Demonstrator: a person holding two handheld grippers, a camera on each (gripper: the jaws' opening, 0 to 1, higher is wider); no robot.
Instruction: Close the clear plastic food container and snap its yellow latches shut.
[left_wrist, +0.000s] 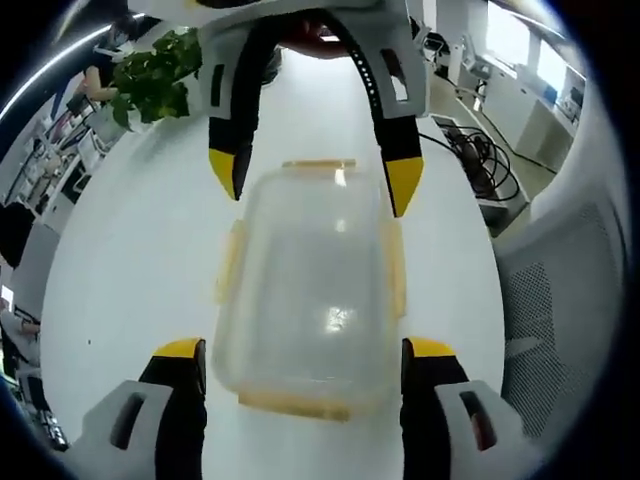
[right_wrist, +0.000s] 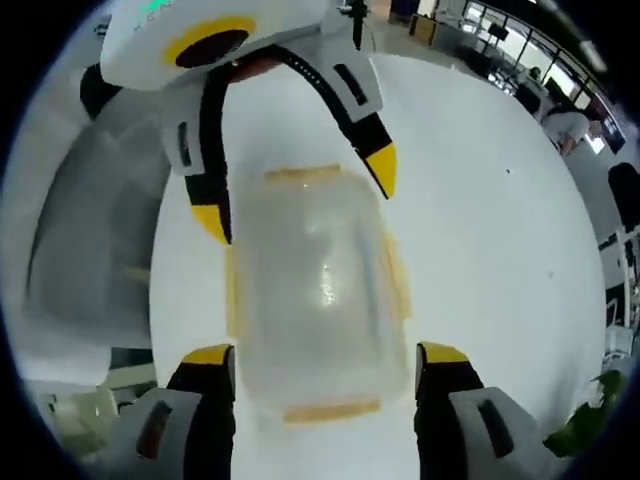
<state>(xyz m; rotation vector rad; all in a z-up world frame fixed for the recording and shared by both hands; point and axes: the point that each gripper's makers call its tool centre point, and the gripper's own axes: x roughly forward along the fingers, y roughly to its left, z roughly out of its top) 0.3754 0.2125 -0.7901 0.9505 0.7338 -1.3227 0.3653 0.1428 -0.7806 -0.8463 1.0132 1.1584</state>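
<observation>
Clear rectangular plastic food container with yellow latches on white round table, lid apparently seated | left tongs and right tongs spread open, straddling opposite ends, gripping nothing | step: latching; next: press a flared side latch down | nearby: green potted plant, tangled black cables, nothing blocking

The clear plastic container lies lid-on at the centre of the white table, yellow latches on its edges at 12, 3, 6 and 9 o'clock. The right gripper rises from 6 o'clock, jaws spread wide either side of the container's near end. The left gripper reaches in from 12 o'clock, its yellow tips parted astride the far end
</observation>
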